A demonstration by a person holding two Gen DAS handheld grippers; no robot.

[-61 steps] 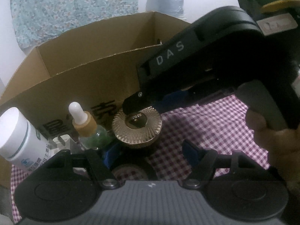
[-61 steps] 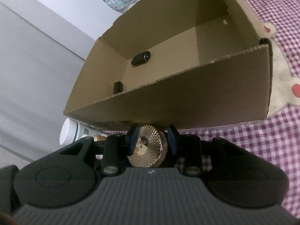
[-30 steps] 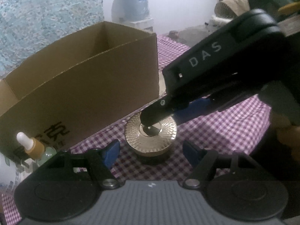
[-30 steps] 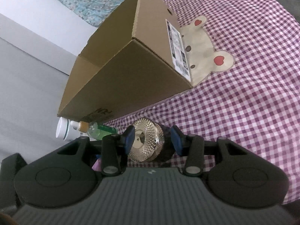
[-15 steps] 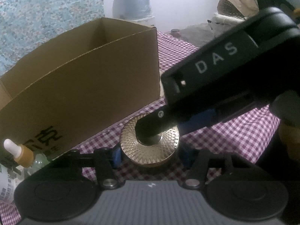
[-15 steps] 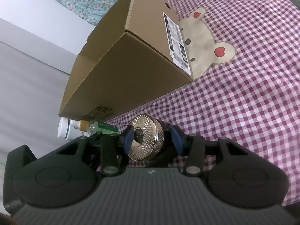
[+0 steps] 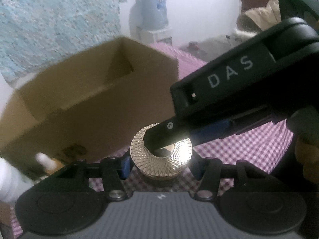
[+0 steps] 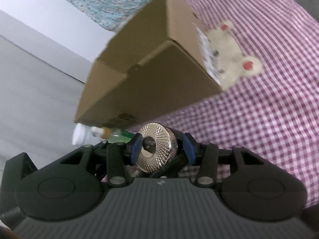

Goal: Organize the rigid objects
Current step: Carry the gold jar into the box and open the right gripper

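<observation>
Cardboard box (image 7: 85,103) stands just past the grippers w/ its open top up; plain brown corrugated walls, dark print low on the near side, a white label on its right end wall (image 8: 205,45). It blocks the view beyond at mid frame. Underneath lies a purple-and-white checked cloth (image 8: 269,119), soft weave, w/ a cream bear patch (image 8: 231,59) w/ red spots beside the box's right end. Left of the box, near its bottom corner: a white bottle (image 7: 12,179), blurred, and a dropper bottle (image 8: 111,134) w/ white tip, tan collar, green glass body lying next to it. Far bkgd: blue floral fabric (image 7: 49,29) on a pale wall, blurry water jug (image 7: 153,14).

Jar (image 7: 161,157) sits between both grippers, close in front of the box: round, gold metal lid w/ fine diamond-cut ridges, smooth shiny centre disc, dark body below. Right gripper (image 8: 162,147) reaches in from the right, black housing, blue pads pressed to either side of the lid, so narrow and holding the jar. Left gripper (image 7: 159,167) brackets the jar too, blue pad touching on the left; the other pad is hidden, can't tell if it clamps.
</observation>
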